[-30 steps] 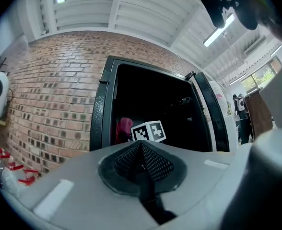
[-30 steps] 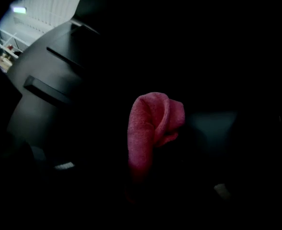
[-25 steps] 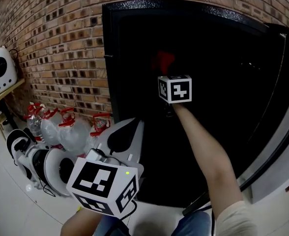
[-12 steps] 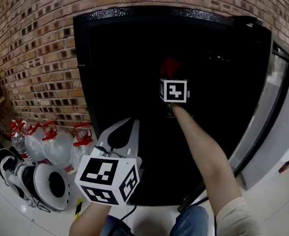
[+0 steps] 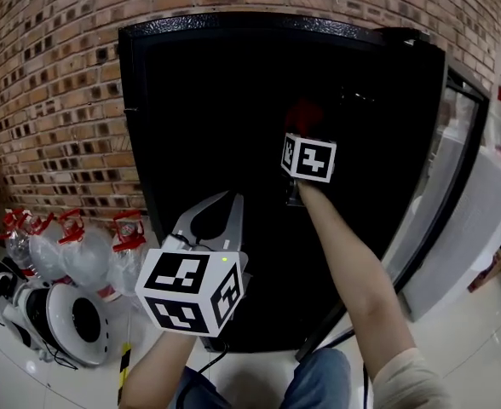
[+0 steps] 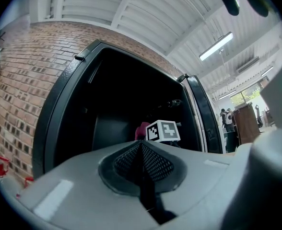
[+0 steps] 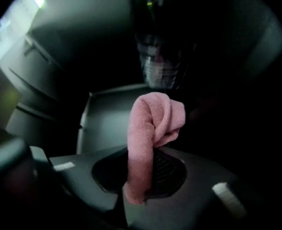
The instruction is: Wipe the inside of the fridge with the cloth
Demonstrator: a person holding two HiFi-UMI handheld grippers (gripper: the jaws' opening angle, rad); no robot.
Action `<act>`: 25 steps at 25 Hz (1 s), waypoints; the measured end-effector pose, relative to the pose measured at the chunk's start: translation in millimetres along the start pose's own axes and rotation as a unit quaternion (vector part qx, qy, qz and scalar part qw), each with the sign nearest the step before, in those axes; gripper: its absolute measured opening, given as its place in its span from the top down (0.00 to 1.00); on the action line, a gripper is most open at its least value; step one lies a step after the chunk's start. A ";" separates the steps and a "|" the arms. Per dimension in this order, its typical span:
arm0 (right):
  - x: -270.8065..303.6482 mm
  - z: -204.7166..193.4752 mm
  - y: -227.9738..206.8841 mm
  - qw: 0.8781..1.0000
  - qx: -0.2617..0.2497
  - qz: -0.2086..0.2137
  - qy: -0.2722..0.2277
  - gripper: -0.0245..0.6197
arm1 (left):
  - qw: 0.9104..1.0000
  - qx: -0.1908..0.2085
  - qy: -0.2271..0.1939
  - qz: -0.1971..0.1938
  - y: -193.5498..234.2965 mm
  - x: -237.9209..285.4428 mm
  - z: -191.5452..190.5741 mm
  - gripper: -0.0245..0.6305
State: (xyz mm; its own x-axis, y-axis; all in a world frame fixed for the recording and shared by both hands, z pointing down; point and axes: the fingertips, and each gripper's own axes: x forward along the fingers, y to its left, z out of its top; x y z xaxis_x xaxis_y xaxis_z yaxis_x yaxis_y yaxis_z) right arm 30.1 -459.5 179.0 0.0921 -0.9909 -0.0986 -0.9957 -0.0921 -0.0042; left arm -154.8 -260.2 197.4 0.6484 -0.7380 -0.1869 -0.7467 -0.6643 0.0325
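From my head the fridge (image 5: 233, 83) is just a black opening, and the cloth (image 5: 304, 113) is only a dim red smudge in the dark. The view from my right gripper (image 7: 140, 178) shows it plainly: a pink rolled strip, pinched at its lower end between jaws closed tight on it. Its long axis runs straight up out of the jaws, and the top end folds over and droops to the right. It sits inside the fridge, in front of a pale grey panel (image 7: 107, 114); I cannot tell whether it touches any surface.

My left gripper (image 6: 141, 147) has its jaws pressed together with nothing between them. It hangs outside the fridge, near me and low on the left, pointing into the opening. Its own view catches the right gripper with a bit of pink beside it, clearer than the head view does.

The door (image 5: 459, 186) stands open at the right, with a brick wall (image 5: 54, 83) at the left.
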 end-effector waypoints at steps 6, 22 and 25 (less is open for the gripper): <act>-67.7 16.0 15.4 0.998 -0.015 0.044 -0.044 0.88 | 1.000 -0.009 0.002 0.004 0.4 12.5 -2.4 0.94; -189.4 30.6 31.8 0.991 0.019 0.101 -0.087 0.88 | 1.000 0.006 0.019 0.008 -9.8 26.2 -18.6 0.94; -198.7 34.3 41.6 0.988 0.015 0.119 -0.096 0.88 | 1.000 0.013 0.015 0.015 -7.4 21.0 -13.0 0.94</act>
State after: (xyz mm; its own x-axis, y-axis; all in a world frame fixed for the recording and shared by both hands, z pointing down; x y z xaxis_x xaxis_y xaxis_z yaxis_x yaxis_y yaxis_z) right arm -29.7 -263.1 164.2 -0.1439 -0.9470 -0.2873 -0.9891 0.1464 0.0130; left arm -133.7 -272.3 205.9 0.6297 -0.7608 -0.1572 -0.7691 -0.6390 0.0122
